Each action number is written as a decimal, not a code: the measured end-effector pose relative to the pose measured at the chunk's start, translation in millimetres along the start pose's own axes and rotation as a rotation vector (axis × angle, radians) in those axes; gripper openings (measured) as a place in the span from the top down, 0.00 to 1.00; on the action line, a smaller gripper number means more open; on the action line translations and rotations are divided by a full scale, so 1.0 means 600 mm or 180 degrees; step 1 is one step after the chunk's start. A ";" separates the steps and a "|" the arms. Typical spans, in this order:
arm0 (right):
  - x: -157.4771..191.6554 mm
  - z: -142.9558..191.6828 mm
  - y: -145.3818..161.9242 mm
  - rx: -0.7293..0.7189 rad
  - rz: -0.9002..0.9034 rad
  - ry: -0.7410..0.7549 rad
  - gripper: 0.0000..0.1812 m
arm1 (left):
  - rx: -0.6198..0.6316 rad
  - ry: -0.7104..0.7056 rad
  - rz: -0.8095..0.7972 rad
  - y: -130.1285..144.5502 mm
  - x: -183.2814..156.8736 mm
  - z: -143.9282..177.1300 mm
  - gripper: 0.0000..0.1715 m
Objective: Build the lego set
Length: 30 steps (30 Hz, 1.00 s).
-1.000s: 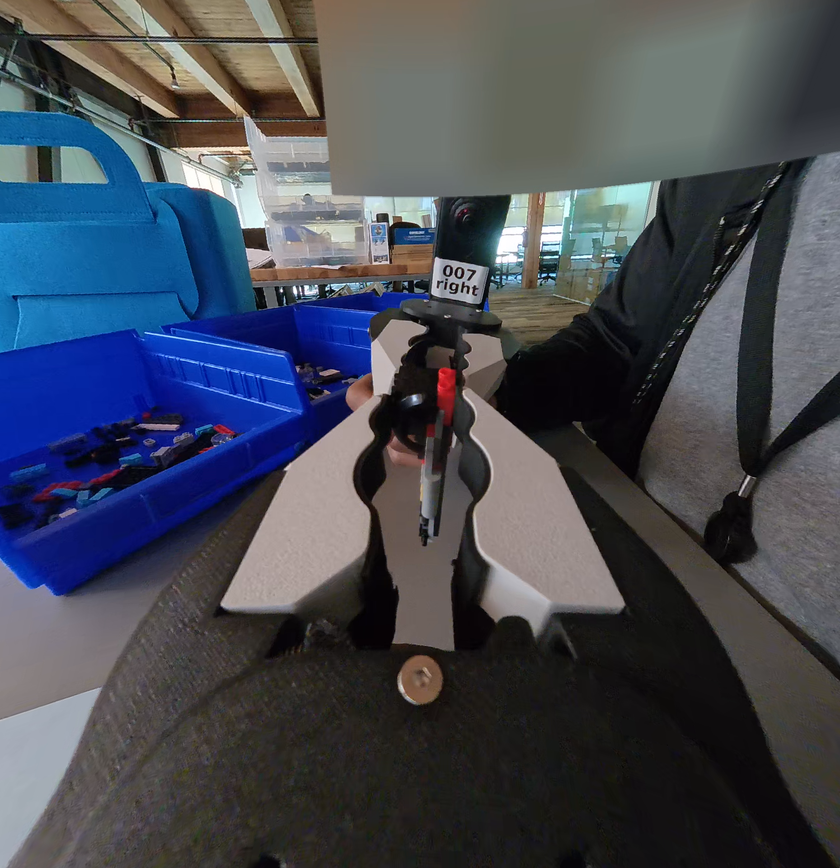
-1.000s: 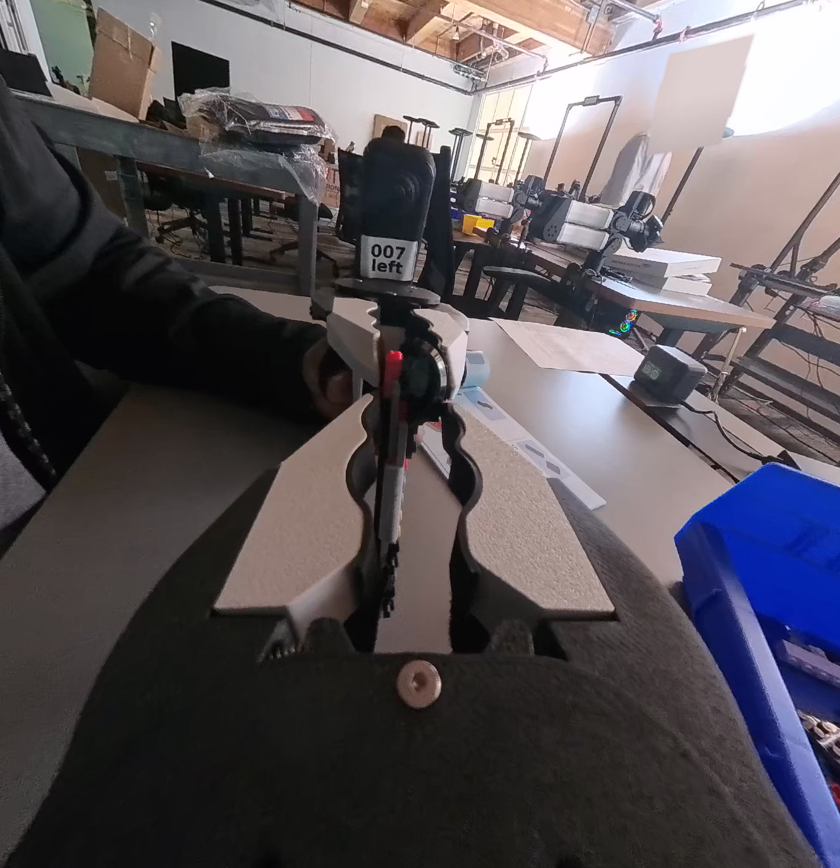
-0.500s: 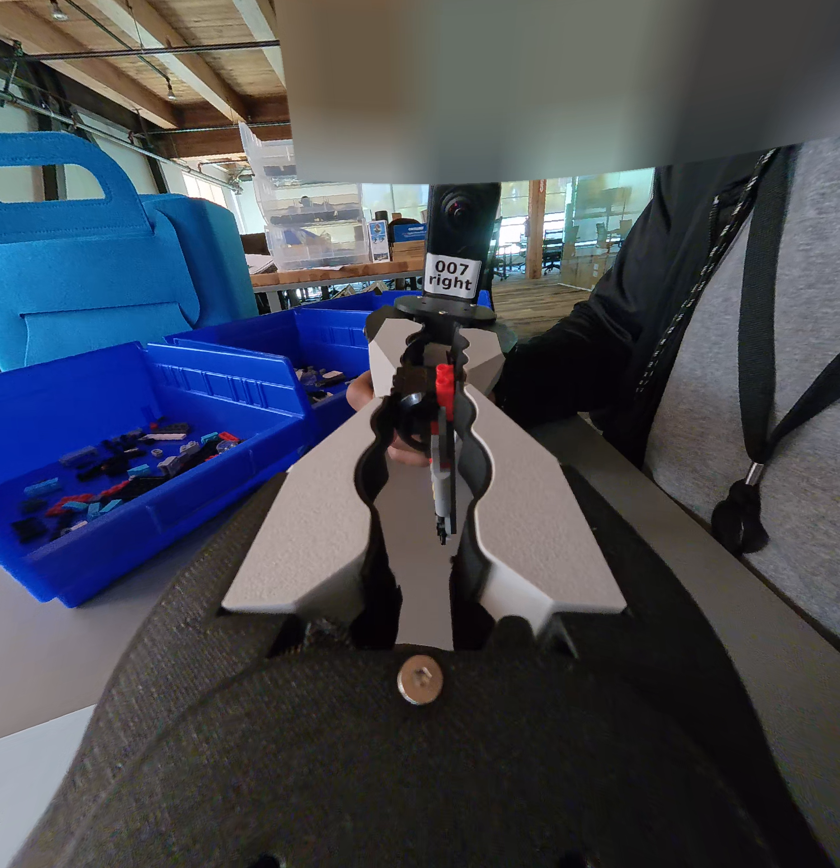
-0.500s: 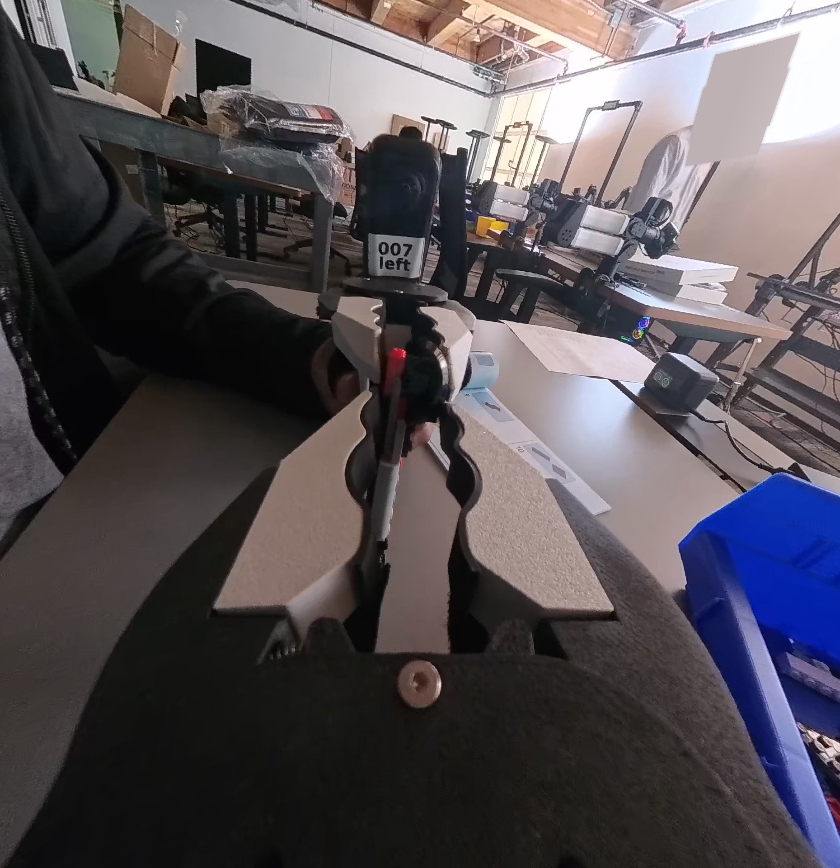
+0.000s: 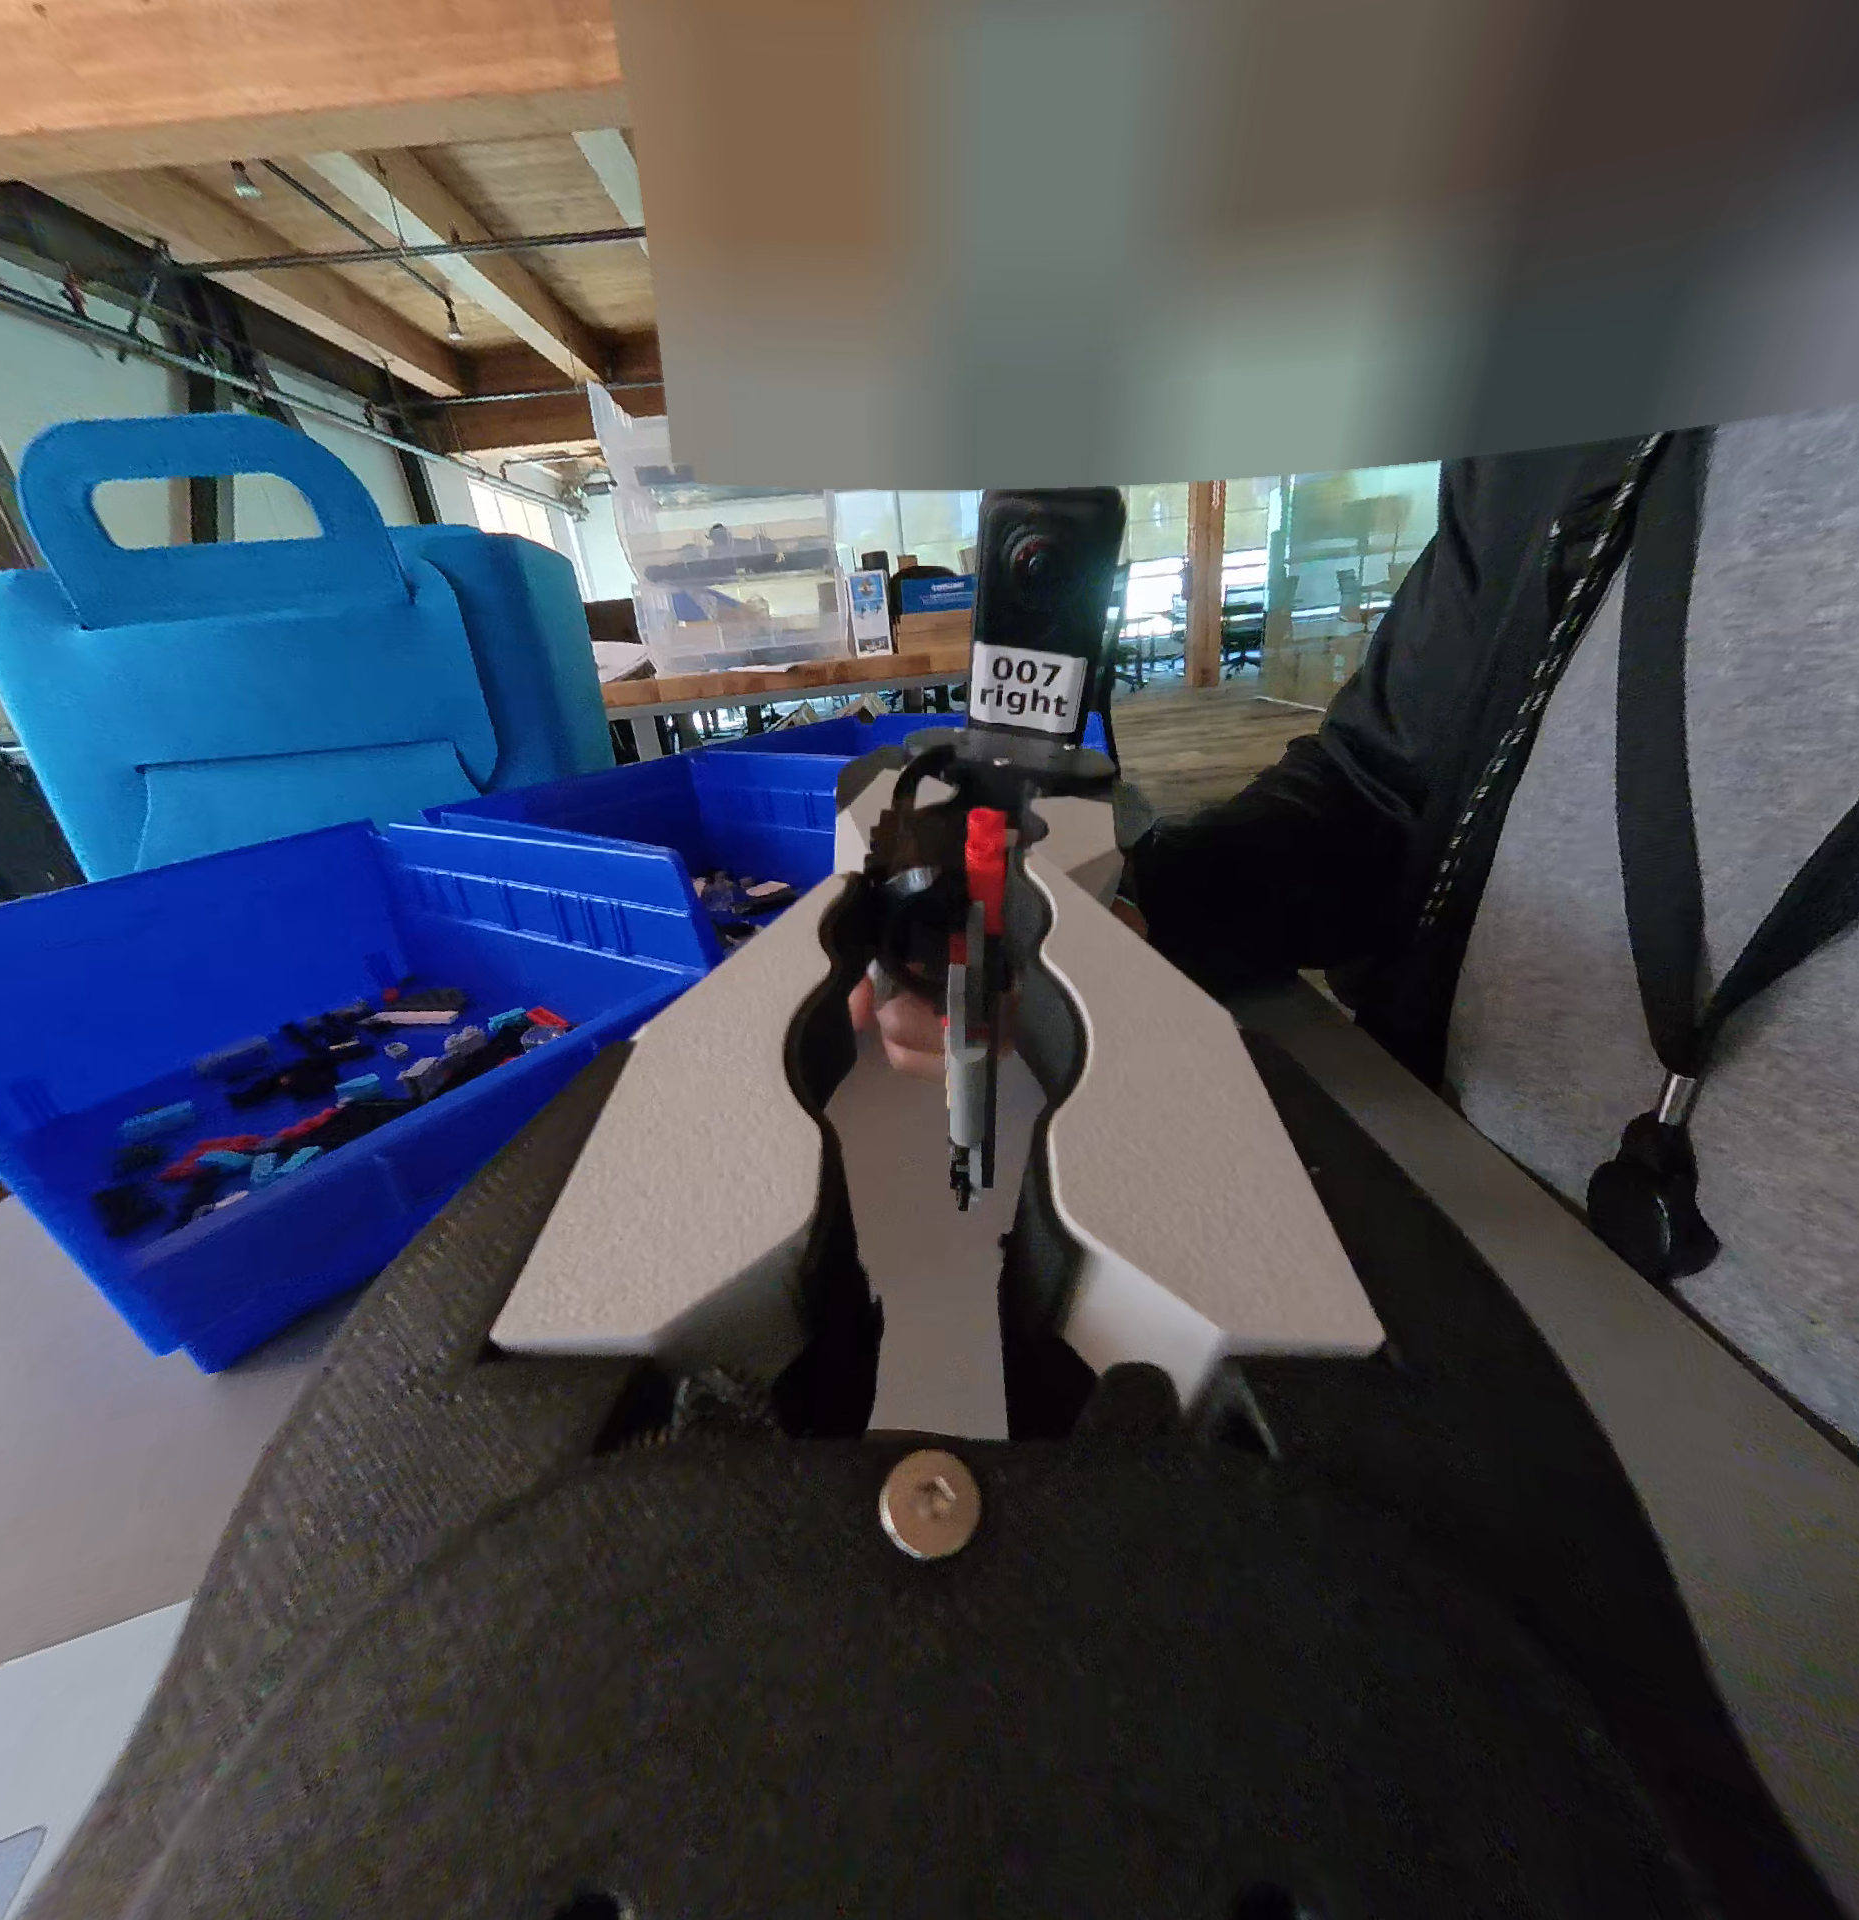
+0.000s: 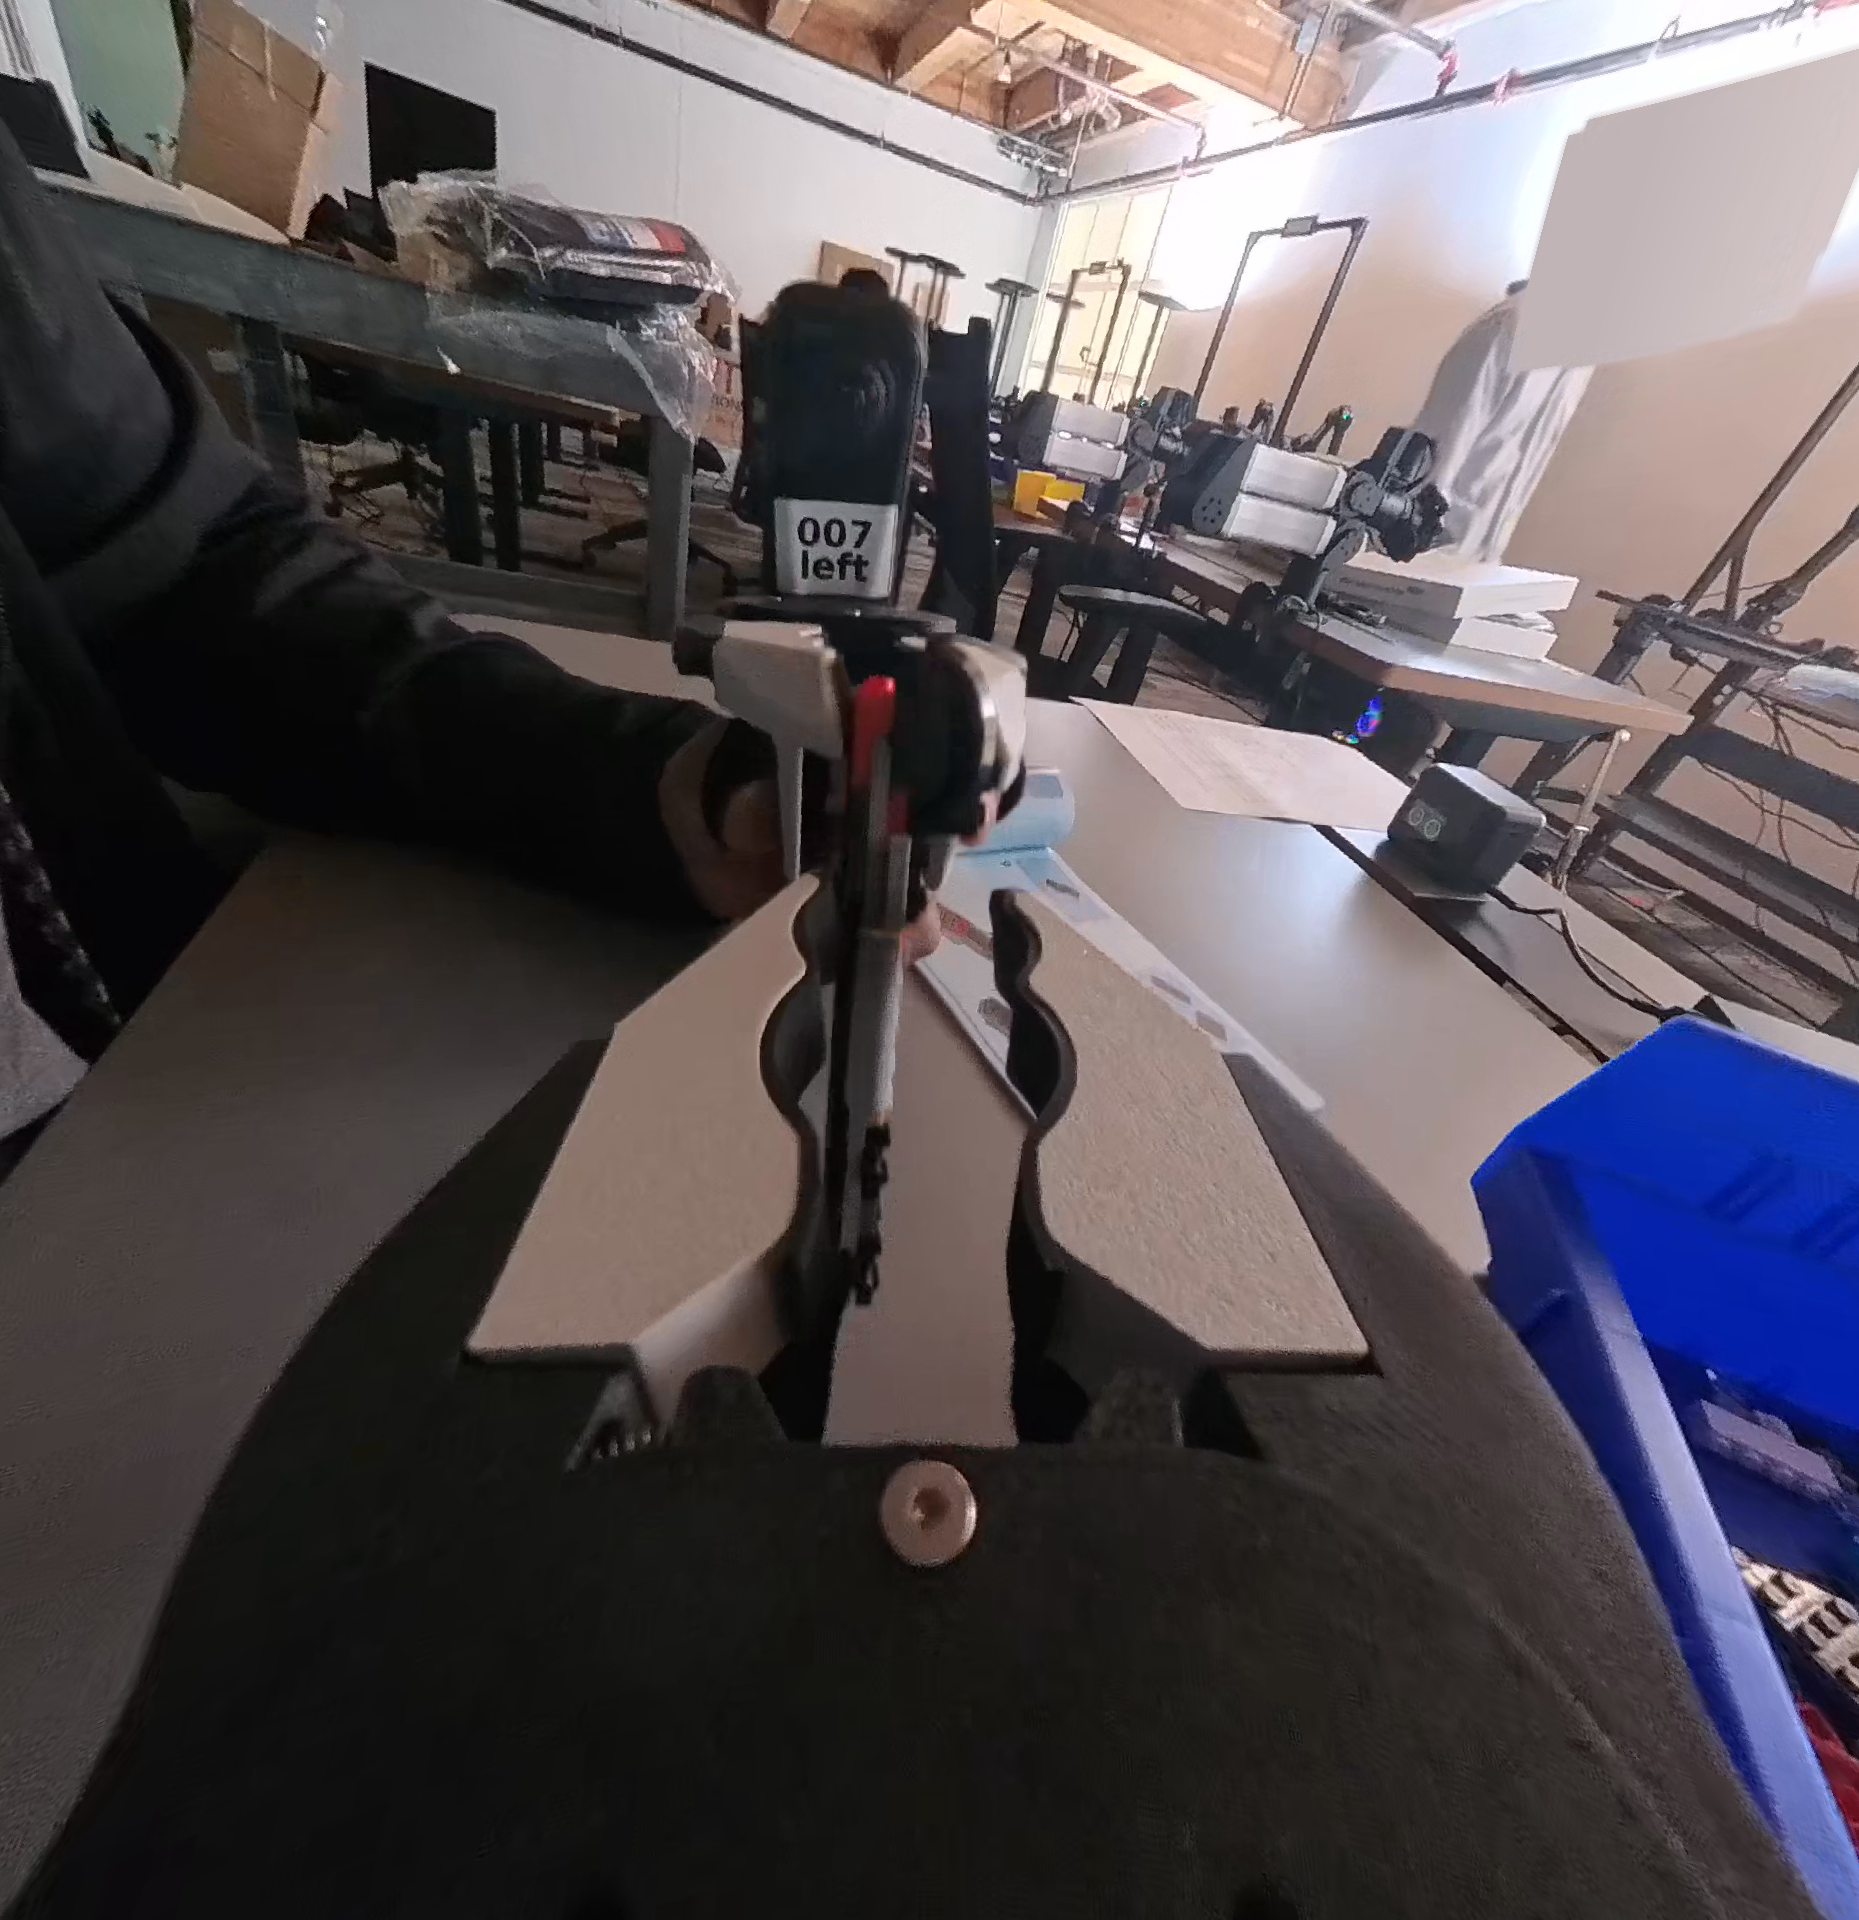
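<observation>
1. The two hand-held grippers face each other nose to nose above a grey tabletop [image 5: 94, 1455], each camera seeing the other's black camera housing and white label.
2. Between them hangs a thin, long lego assembly of grey, black and red pieces with a red stud at its far end [image 5: 975, 1023], seen edge-on in both views.
3. The left gripper [image 5: 930, 940] has its pale grey fingers [image 5: 696, 1122] spread with a clear gap; the lego assembly lies close along the right-hand finger, and I cannot tell whether that finger touches it.
4. The right gripper [image 6: 909, 904] likewise shows a wide gap between its beige fingers [image 6: 1164, 1174]; the assembly runs just beside the left-hand finger, contact unclear.
5. Which claw actually clamps the assembly cannot be told, since the tips overlap around a dark round part near the red stud.
6. A blue plastic bin holding loose small bricks [image 5: 312, 1060] sits on the table to the left in the left wrist view, with a second blue bin [image 5: 717, 821] behind it.
7. A person in a black sleeve [image 6: 364, 707] holds the far gripper in the right wrist view.
8. White instruction sheets [image 6: 1112, 956] lie flat on the table beyond the right gripper.
</observation>
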State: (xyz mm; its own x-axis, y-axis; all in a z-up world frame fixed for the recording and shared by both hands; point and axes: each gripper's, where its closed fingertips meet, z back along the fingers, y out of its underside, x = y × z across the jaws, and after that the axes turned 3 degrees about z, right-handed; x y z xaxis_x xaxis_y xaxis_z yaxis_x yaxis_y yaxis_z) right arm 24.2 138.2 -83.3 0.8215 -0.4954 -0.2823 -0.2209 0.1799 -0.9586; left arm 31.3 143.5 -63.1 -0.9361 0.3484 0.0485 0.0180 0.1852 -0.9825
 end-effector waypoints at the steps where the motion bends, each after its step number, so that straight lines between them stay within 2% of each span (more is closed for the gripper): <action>1: 0.002 0.001 0.003 0.0011 -0.0029 -0.0028 0.83 | -0.0002 -0.0004 -0.0008 -0.001 0.000 0.001 0.85; 8: 0.014 -0.001 -0.004 -0.0038 0.0023 -0.0114 0.91 | 0.0081 0.0038 -0.0040 0.006 -0.004 -0.002 0.85; 30: 0.017 0.002 0.001 -0.0030 0.0144 -0.0138 0.91 | 0.0131 0.0078 -0.0026 0.011 -0.008 -0.005 0.85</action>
State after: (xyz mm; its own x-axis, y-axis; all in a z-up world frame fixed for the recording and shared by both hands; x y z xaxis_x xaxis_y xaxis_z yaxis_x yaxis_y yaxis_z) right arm 33.0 134.0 -86.9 0.8326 -0.4494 -0.3238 -0.2632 0.1933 -0.9452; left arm 37.0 146.1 -69.4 -0.9272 0.3695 0.0604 -0.0045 0.1503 -0.9886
